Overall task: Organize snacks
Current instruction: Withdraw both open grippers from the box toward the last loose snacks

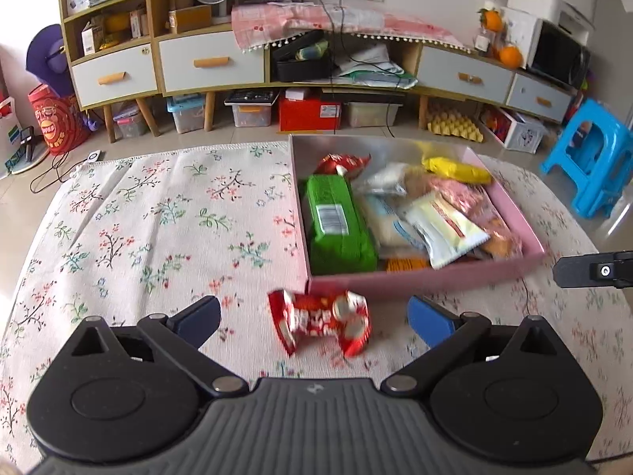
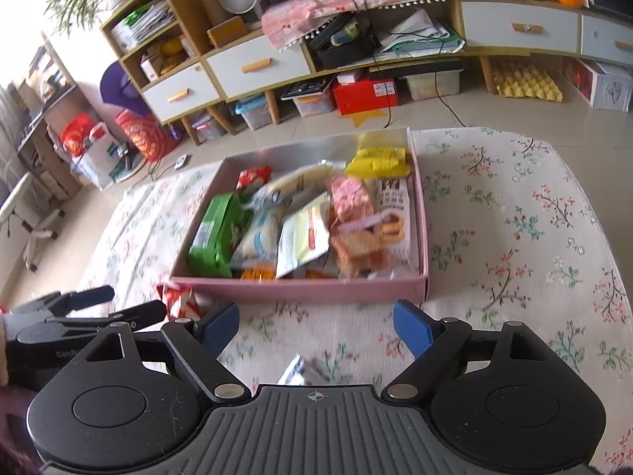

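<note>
A pink box (image 1: 427, 279) (image 2: 300, 289) sits on the flowered tablecloth, filled with several snack packs, among them a green pack (image 1: 336, 217) (image 2: 215, 229) and a yellow one (image 1: 455, 170) (image 2: 378, 160). A red and white snack bag (image 1: 320, 322) (image 2: 180, 301) lies on the cloth in front of the box's near left corner. My left gripper (image 1: 314, 318) is open wide, its fingers either side of this bag without touching it. My right gripper (image 2: 316, 326) is open over bare cloth in front of the box. A small silver-white packet (image 2: 298, 372) lies just below it, half hidden by the gripper body.
The table's far edge lies just behind the box. Beyond it stand a low cabinet with drawers (image 1: 213, 63), storage bins on the floor and a blue plastic stool (image 1: 593, 158). Tablecloth stretches to the left (image 1: 158, 217) and right (image 2: 514, 217) of the box.
</note>
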